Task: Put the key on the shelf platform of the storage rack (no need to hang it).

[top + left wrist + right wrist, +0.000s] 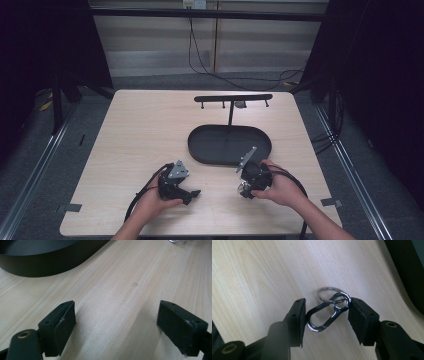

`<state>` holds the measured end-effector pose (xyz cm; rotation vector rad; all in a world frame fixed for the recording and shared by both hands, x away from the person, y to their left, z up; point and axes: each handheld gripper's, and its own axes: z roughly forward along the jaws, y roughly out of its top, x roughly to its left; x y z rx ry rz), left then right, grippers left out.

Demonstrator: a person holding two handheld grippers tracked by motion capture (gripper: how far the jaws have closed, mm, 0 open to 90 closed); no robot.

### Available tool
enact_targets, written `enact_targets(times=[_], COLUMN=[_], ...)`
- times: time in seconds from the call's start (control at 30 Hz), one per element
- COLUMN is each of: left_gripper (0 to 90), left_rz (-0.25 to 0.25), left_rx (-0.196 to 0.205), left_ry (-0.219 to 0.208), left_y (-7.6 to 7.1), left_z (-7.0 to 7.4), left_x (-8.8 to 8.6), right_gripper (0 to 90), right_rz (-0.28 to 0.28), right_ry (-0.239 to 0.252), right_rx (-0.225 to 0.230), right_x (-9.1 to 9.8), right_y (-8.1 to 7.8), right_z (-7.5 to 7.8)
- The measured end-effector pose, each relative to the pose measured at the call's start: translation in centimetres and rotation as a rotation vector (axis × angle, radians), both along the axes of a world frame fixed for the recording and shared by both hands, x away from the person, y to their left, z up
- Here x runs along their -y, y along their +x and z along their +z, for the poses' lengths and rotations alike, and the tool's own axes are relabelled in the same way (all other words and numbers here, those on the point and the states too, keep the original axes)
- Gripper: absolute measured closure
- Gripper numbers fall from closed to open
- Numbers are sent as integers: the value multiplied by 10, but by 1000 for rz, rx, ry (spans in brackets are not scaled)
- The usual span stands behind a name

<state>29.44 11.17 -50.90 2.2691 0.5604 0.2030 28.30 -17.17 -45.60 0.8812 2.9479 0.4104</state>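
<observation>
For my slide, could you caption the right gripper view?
Right gripper closing on a metal carabiner clip with key ring.

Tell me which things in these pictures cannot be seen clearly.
- Carabiner clip: whether the right gripper's jaws pinch it, right gripper view cannot tell.
- Small object under the stand's bar: too small, high view.
- Silvery item: cut by the top edge, left gripper view.

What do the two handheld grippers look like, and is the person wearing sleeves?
Both the left gripper and the right gripper are black, each with a grey three-cornered plate on top and a thick black cable trailing back toward the person. Their jaws are blocky black pads on black arms with brass-coloured pivot holes. The forearms are bare, with no sleeves showing.
</observation>
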Motion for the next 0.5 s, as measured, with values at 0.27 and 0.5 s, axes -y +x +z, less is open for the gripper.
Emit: enact_targets(times=[0.27, 0.5], left_gripper=[151, 151], left_rz=[-4, -2], left_rx=[2, 0], left_ry=[5, 1], left_y=[0, 0], left_z=[0, 0], left_x=[0, 0], right_gripper=[868, 900], right_rz=[-1, -6], right_ry=[61, 51], right_rx=[-19, -15], right_x=[4, 10], right_y=[5, 12], right_z=[20, 32])
